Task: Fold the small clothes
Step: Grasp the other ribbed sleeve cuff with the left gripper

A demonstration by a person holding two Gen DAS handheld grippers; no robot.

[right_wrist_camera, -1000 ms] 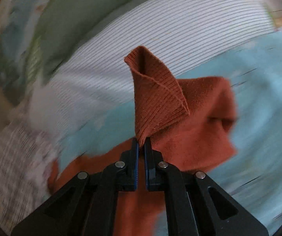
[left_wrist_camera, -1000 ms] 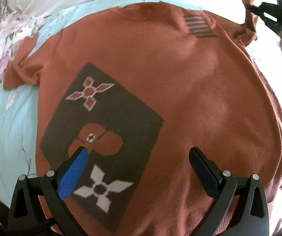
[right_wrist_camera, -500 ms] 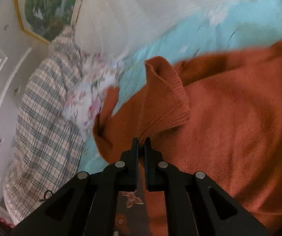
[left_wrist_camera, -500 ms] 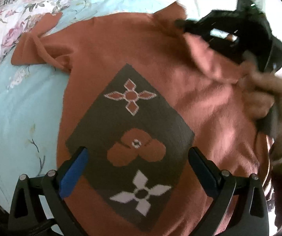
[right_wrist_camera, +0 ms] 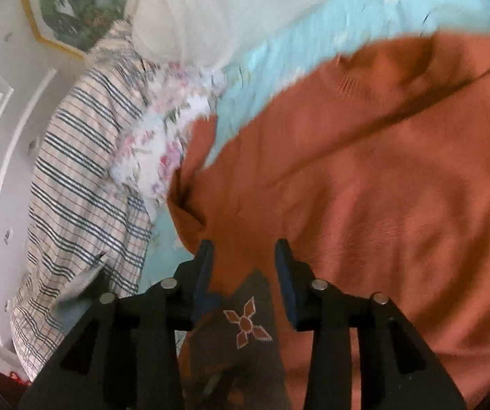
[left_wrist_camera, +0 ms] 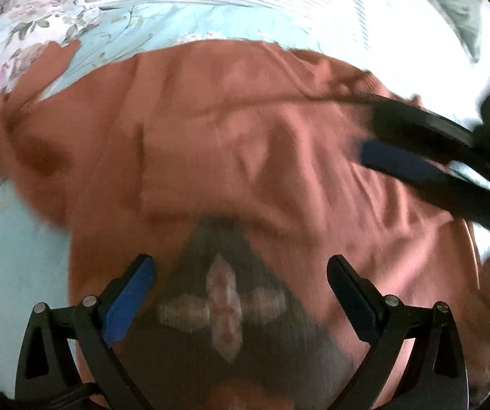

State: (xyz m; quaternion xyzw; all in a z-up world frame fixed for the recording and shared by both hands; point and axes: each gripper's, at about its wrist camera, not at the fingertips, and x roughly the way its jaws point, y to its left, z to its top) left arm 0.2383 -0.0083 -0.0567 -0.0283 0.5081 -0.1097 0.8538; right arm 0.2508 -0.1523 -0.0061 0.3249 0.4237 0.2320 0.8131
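One rust knit sweater [right_wrist_camera: 381, 205] — soft, creased — right gripper [right_wrist_camera: 243, 256] opening above it.

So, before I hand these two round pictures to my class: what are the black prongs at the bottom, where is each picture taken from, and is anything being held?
A person holds a two-finger gripper in each hand; each carries a fisheye camera looking along its fingers. One picture looks past the left gripper, whose jaws stand wide apart and hold nothing. The other looks past the right gripper, whose jaws are opening with nothing pinched between them. Below both lies a rust-orange sweater with a dark patterned patch, spread on a pale blue floral bedcover. The right gripper also shows at the right edge of the left view, over the sweater.
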